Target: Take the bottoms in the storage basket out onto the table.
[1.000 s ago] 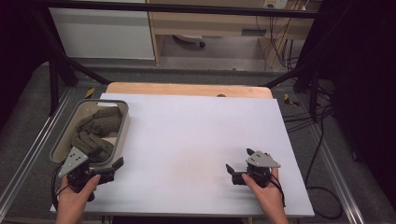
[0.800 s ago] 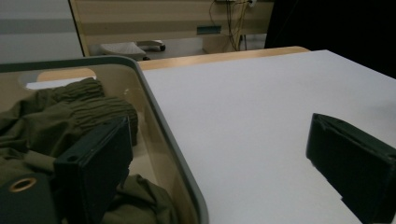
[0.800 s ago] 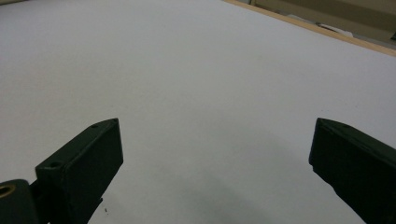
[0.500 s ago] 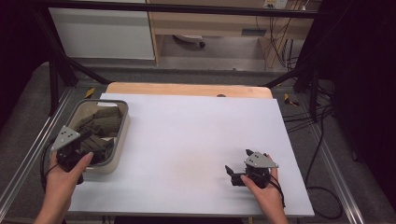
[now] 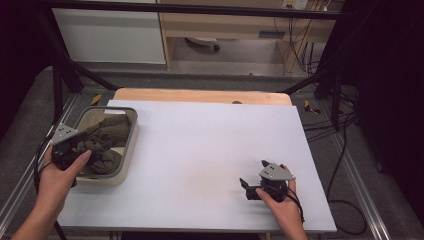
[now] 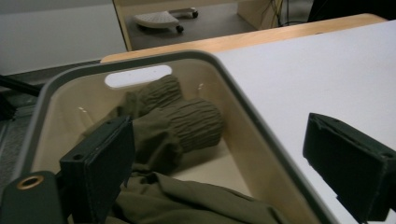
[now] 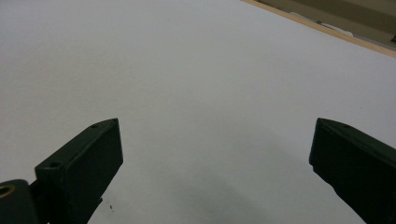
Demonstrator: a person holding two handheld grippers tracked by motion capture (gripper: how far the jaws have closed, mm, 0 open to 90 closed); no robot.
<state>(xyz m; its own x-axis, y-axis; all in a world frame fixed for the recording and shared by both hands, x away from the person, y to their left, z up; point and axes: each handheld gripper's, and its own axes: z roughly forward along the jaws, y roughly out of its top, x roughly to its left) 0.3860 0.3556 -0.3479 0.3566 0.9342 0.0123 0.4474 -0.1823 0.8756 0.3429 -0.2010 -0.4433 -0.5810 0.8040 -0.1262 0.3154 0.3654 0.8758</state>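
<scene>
Olive garment [image 6: 177,126] in bin [image 6: 261,126], just beneath left claw [image 5: 75,150], jaws apart, nothing gripped

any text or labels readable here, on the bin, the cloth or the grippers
No text can be read.
The grey bin, the olive garment in it, the left gripper and the right gripper show no print.
A label-like strip on the far cabinet is too blurred to read.

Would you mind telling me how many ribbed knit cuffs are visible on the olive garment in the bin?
2: one cuff lies mid-bin toward the right wall, the other just behind it below the bin's handle slot. The bunched garment may hide more.
</scene>
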